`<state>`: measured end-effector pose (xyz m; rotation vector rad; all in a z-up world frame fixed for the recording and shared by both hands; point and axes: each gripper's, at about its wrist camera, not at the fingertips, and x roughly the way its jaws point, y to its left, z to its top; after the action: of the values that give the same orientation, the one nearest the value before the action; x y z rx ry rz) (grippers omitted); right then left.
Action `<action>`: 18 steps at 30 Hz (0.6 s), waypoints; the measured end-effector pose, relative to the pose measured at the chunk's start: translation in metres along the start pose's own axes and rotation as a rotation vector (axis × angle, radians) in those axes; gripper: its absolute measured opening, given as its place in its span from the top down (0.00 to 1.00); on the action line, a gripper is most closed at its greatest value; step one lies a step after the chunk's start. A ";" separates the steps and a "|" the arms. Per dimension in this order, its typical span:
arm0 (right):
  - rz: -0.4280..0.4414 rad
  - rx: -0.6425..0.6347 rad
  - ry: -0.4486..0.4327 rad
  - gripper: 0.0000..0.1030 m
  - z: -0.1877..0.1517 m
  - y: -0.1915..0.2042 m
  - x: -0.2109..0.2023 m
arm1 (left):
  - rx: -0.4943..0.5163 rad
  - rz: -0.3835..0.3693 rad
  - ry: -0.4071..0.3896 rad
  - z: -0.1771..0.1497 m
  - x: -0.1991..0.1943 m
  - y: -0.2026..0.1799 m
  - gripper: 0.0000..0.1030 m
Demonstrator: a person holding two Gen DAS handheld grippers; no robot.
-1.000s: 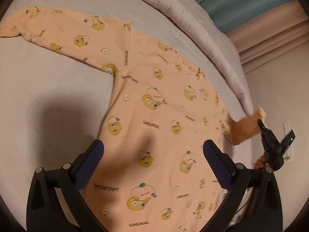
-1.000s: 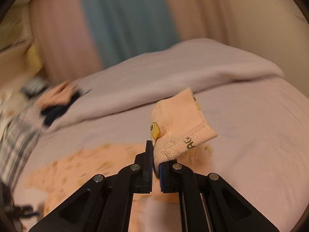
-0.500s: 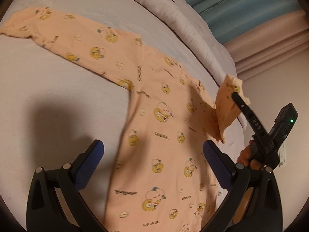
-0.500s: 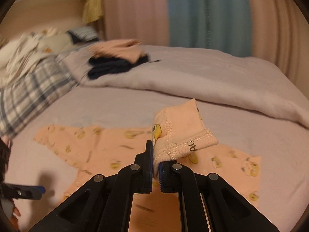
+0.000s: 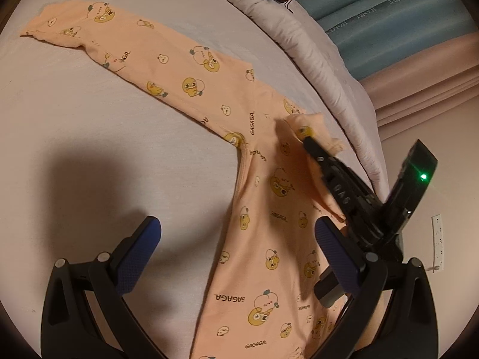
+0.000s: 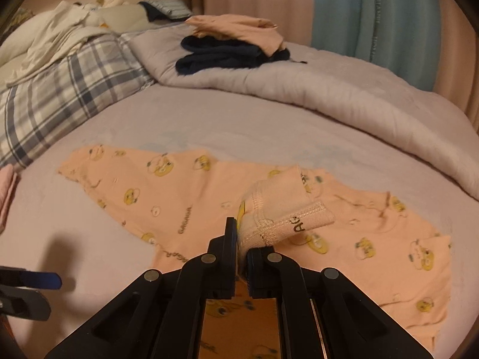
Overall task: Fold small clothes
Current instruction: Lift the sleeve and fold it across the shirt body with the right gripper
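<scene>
A small peach shirt (image 5: 254,197) printed with yellow cartoon faces lies flat on the lilac bed sheet (image 5: 89,119); it also shows in the right wrist view (image 6: 185,197). Its far sleeve (image 5: 119,51) stretches out flat toward the upper left. My right gripper (image 6: 242,248) is shut on the cuff of the other sleeve (image 6: 284,209) and holds it over the shirt's chest; it shows from the side in the left wrist view (image 5: 308,142). My left gripper (image 5: 236,233) is open and empty above the shirt's lower left side.
A rolled lilac duvet (image 6: 329,89) runs along the back of the bed. Folded navy and peach clothes (image 6: 233,45) sit on it. A plaid blanket (image 6: 60,89) and white bedding (image 6: 45,36) lie at the left. Curtains (image 6: 374,15) hang behind.
My right gripper has carried the sleeve cuff from the shirt's right edge inward and down over the chest. My left gripper has shifted left, still open.
</scene>
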<state>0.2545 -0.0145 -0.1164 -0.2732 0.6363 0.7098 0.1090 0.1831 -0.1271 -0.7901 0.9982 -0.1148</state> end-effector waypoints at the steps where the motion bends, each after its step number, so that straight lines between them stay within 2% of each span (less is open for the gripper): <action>1: 0.038 0.004 0.042 0.67 -0.001 0.003 0.007 | -0.002 0.001 0.002 0.001 0.001 0.000 0.00; 2: 0.059 0.009 0.073 0.58 -0.002 0.007 0.011 | -0.004 0.001 0.004 0.001 0.002 0.000 0.00; 3: 0.074 0.012 0.085 0.43 -0.004 0.009 0.013 | -0.003 0.003 0.005 0.001 0.002 -0.001 0.00; 8: 0.149 0.028 0.033 0.43 -0.013 0.004 -0.014 | 0.009 0.012 0.008 0.004 0.002 -0.004 0.00; 12: 0.204 0.170 -0.001 0.43 -0.026 -0.042 -0.047 | 0.052 0.029 0.003 0.009 0.007 -0.013 0.00; 14: 0.174 0.254 -0.014 0.42 -0.037 -0.072 -0.060 | 0.083 0.023 0.005 0.012 0.013 -0.024 0.01; 16: 0.127 0.332 -0.025 0.37 -0.047 -0.101 -0.071 | 0.118 0.002 0.004 0.018 0.021 -0.038 0.01; 18: 0.077 0.405 -0.031 0.37 -0.058 -0.129 -0.078 | 0.161 -0.032 -0.001 0.026 0.030 -0.056 0.01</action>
<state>0.2705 -0.1751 -0.1099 0.1361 0.7473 0.6410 0.1603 0.1440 -0.1050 -0.6589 0.9632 -0.2197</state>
